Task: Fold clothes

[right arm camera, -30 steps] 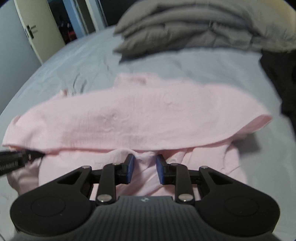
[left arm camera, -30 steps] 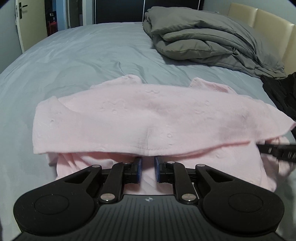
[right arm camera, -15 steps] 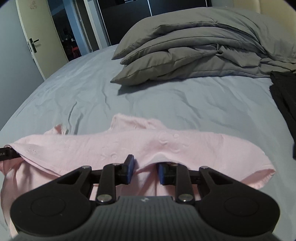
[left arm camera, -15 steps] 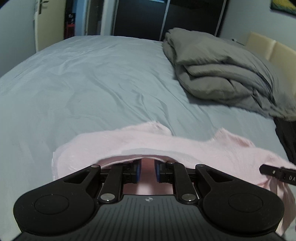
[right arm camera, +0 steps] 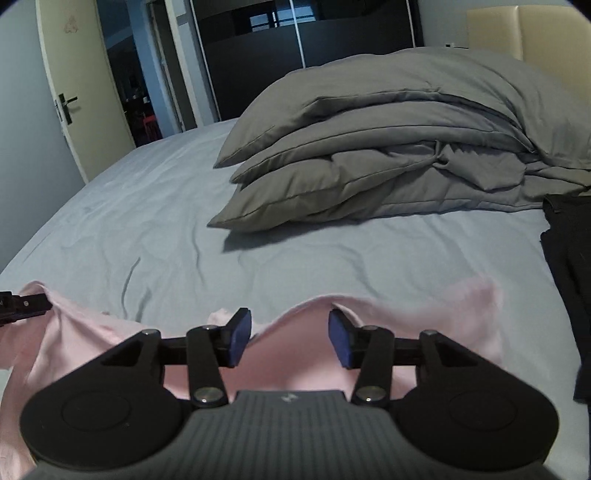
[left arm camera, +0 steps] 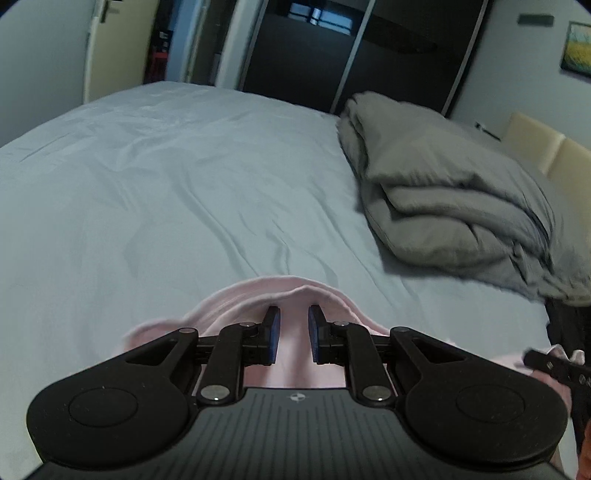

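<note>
The pink garment [left arm camera: 295, 354] lies at the near edge of the bed, its soft fabric bunched up in a hump right at the left tongs [left arm camera: 292, 334]. Seen from the left wrist, the cloth rises over and between the two blue pads [left arm camera: 272, 334], which stand close together with pink fabric filling the narrow gap; whether they actually pinch a fold I cannot tell for sure, though the cloth is drawn up around them. In the right wrist view the same garment [right arm camera: 291, 354] spreads wider, one edge trailing off to the left where the black tip of the other tool reaches into it, and a paler flap lying out to the right. The right tongs [right arm camera: 290, 341] are opening: their blue pads [right arm camera: 240, 341] stand well apart, with the pink cloth lying between and beneath them but neither pad pressing on it.

Beyond the garment stretches the bed's pale grey-blue sheet [right arm camera: 147, 229], lightly creased. Farther back on it sits a folded grey duvet [right arm camera: 388, 147], heaped in thick layers near the cream padded headboard [right arm camera: 535, 33]. A dark piece of clothing [right arm camera: 569, 258] lies on the sheet at the right edge, near the duvet and just beside the pink cloth's right flap. Behind the bed a cream door [right arm camera: 77, 74] with a dark handle stands open onto a dim hallway, and next to it a dark sliding wardrobe [right arm camera: 295, 55] lines the wall. A small framed picture [left arm camera: 576, 48] hangs on the wall at the right in the left wrist view.
</note>
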`<state>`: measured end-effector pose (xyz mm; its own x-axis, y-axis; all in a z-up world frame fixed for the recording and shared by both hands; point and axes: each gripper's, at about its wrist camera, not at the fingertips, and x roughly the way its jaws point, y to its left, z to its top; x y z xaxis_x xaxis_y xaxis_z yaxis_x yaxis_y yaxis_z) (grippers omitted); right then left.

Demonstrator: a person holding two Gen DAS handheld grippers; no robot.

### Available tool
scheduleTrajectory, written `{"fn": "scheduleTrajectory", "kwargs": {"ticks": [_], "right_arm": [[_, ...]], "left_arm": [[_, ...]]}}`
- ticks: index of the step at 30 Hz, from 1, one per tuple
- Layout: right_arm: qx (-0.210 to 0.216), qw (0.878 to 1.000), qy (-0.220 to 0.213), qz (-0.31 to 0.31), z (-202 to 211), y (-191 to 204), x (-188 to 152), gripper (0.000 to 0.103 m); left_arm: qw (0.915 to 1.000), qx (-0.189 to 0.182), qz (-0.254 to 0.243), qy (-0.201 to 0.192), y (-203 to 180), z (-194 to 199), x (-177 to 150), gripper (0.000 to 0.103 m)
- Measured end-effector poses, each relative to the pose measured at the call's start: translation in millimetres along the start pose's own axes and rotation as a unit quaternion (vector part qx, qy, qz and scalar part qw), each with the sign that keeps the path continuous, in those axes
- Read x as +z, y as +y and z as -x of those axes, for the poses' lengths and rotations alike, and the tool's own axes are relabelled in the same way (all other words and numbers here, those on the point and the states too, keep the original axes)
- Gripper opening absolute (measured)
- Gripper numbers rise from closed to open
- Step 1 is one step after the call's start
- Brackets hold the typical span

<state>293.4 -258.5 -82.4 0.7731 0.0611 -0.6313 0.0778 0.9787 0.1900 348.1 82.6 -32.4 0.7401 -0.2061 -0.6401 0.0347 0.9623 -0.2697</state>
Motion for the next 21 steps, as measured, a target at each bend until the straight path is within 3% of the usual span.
{"fn": "scheduleTrajectory", "kwargs": {"ticks": [8,21], "right_arm": [[-0.002,1.000,0.014,-0.005,-4.3,-4.4,-7.6,0.050],[-0.029,0.998,0.053,0.002,31.4,-11.8,-58.1,0.050]], "left_arm": [[0.9999,0.010,0.004,0.006,8.1,0.6,3.3,0.013],[0.9953,0.037,-0.085,0.031,2.0,46.1,-35.6,0.014]]}}
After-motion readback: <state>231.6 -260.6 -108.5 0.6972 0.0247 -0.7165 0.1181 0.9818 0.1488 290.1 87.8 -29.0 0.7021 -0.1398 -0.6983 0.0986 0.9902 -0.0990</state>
